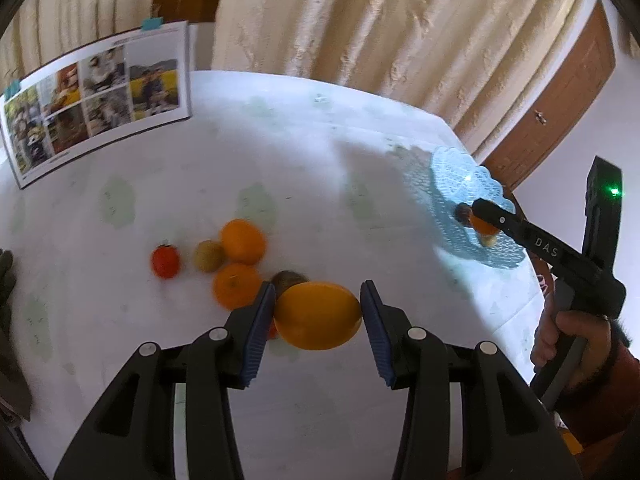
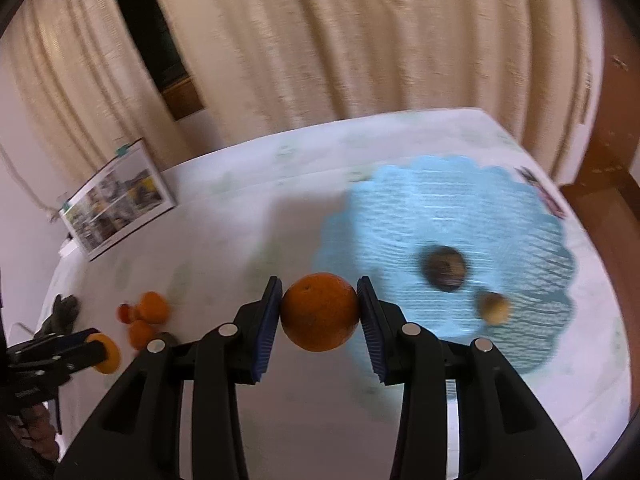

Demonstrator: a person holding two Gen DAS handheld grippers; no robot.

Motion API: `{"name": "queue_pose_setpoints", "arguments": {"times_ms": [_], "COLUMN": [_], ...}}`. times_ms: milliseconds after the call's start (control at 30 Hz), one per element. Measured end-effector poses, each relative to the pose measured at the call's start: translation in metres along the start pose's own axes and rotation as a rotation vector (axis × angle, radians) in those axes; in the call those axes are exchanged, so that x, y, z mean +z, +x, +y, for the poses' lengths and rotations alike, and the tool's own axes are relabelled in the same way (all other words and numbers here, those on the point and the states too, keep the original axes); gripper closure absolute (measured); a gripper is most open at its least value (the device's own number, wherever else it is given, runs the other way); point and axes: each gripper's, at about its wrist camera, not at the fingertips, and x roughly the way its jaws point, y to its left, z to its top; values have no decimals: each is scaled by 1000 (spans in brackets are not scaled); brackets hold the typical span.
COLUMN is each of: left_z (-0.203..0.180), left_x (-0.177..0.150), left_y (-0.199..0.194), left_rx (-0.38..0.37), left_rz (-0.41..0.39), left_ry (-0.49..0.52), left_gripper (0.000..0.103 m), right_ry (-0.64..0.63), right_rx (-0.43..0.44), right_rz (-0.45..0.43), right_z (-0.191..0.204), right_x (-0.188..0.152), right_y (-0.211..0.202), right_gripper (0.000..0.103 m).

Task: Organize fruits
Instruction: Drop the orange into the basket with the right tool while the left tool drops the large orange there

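Observation:
My left gripper (image 1: 319,306) is shut on a large yellow-orange fruit (image 1: 318,316) held above the white table. Beyond it lie two oranges (image 1: 243,241), a kiwi (image 1: 209,255), a red tomato (image 1: 165,261) and a brown fruit (image 1: 289,280) partly hidden. My right gripper (image 2: 319,306) is shut on an orange (image 2: 319,312) near the left edge of the blue lattice plate (image 2: 460,216). The plate holds a dark kiwi (image 2: 444,268) and a small yellowish fruit (image 2: 494,307). In the left wrist view the right gripper (image 1: 478,220) hovers over the plate (image 1: 452,184).
A photo sheet (image 1: 96,96) is taped upright at the table's far left. Beige curtains (image 1: 360,20) hang behind the table. A brown door (image 1: 560,96) is at the right. A dark glove (image 2: 60,312) lies at the table's left edge.

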Motion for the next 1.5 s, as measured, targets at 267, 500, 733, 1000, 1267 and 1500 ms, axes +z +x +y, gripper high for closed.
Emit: {"name": "queue_pose_setpoints", "arguments": {"times_ms": [267, 500, 733, 1000, 1267, 1500], "left_z": [-44, -85, -130, -173, -182, -138], "left_x": [6, 17, 38, 58, 65, 65], "left_y": [10, 24, 52, 89, 91, 75], "left_rx": [-26, -58, -100, -132, -120, -55], "left_rz": [-1, -8, -19, -14, -35, -53], "left_ry": [46, 88, 140, 192, 179, 108], "left_gripper": [58, 58, 58, 58, 32, 32], "right_ry": [75, 95, 118, 128, 140, 89], "right_rx": [-70, -75, -90, -97, -90, -49], "right_rz": [-14, -56, -67, -34, -21, -18], "right_z": [-60, -85, -109, -122, -123, -96], "right_x": [-9, -13, -25, -43, -49, -46], "right_y": [-16, -39, -57, -65, -64, -54], "right_gripper": [62, 61, 44, 44, 44, 44]}}
